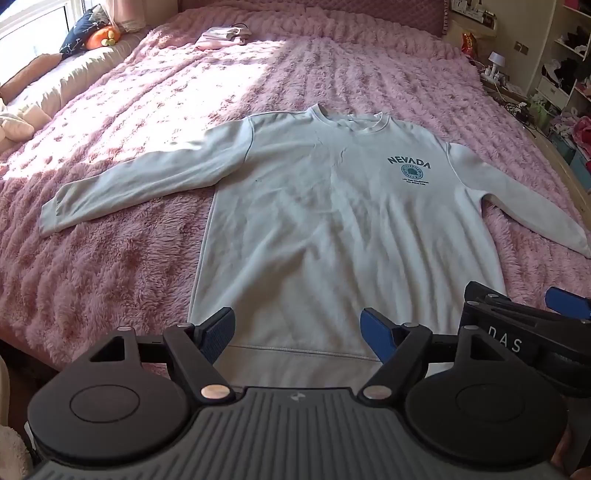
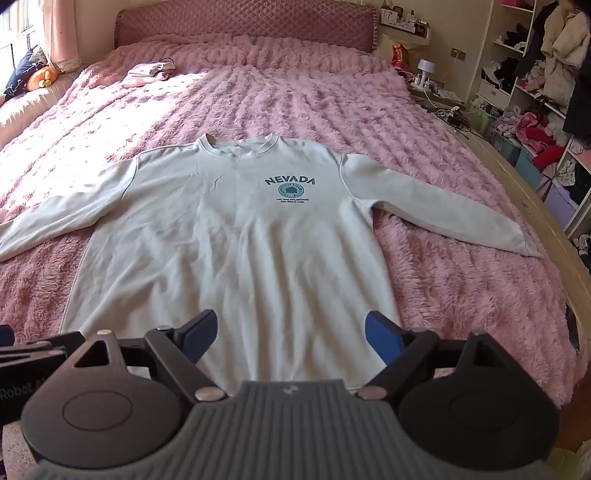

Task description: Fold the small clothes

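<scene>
Nearest, the left tool (image 1: pixel 297 332) and the right tool (image 2: pixel 291 334) hang side by side over the hem of a pale sweatshirt (image 1: pixel 332 221), each with its blue pads spread wide and nothing between them. The sweatshirt lies flat, front up, on the fluffy pink blanket (image 1: pixel 129 258) of the bed, both sleeves stretched out to the sides and the "NEVADA" print (image 2: pixel 290 181) on its chest. Farther off, a small folded pile of clothes (image 2: pixel 147 72) rests near the quilted headboard (image 2: pixel 243 22).
</scene>
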{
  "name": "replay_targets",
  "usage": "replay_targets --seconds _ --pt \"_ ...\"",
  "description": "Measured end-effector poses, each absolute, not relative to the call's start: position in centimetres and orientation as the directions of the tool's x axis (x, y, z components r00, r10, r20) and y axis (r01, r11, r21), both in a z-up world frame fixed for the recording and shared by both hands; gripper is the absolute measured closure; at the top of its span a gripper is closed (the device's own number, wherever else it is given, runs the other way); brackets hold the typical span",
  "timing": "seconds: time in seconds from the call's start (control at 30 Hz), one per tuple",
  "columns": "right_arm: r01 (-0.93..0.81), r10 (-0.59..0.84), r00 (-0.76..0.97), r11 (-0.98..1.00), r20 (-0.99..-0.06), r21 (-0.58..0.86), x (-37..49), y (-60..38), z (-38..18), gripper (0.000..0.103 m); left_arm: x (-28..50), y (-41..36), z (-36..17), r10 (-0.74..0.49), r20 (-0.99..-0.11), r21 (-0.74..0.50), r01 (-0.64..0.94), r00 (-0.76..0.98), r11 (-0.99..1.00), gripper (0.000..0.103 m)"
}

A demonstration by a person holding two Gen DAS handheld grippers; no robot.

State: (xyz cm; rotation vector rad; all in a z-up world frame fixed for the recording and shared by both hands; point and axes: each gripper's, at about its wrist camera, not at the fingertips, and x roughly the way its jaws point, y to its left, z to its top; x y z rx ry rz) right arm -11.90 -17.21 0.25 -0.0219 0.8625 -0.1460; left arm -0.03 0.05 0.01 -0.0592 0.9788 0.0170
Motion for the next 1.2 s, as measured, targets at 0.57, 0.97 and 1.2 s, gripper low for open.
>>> replay_targets --seconds 0.57,0.97,1.2 --pt "0.113 -0.137 0.642 0.990 -0.754 -0.084 -12.1 -17.2 0.2 0.020 -0.5 -0.7 -0.8 -0.008 -0.845 -0.038 -0.046 0.535 0.998 0.013" --pt "0.110 -0.139 0.649 0.990 -0.748 -0.089 -12.4 -17.1 0.4 0.020 -0.4 -0.7 -0.7 -0.018 -0.853 -0.043 -0.036 0.522 0.998 0.013" --pt "0.107 -0.137 0.648 0.990 -0.749 -0.089 -12.6 -17.1 0.3 0.020 -0.5 -0.9 -0.8 -0.018 -0.853 -0.043 -0.036 0.522 0.998 0.012"
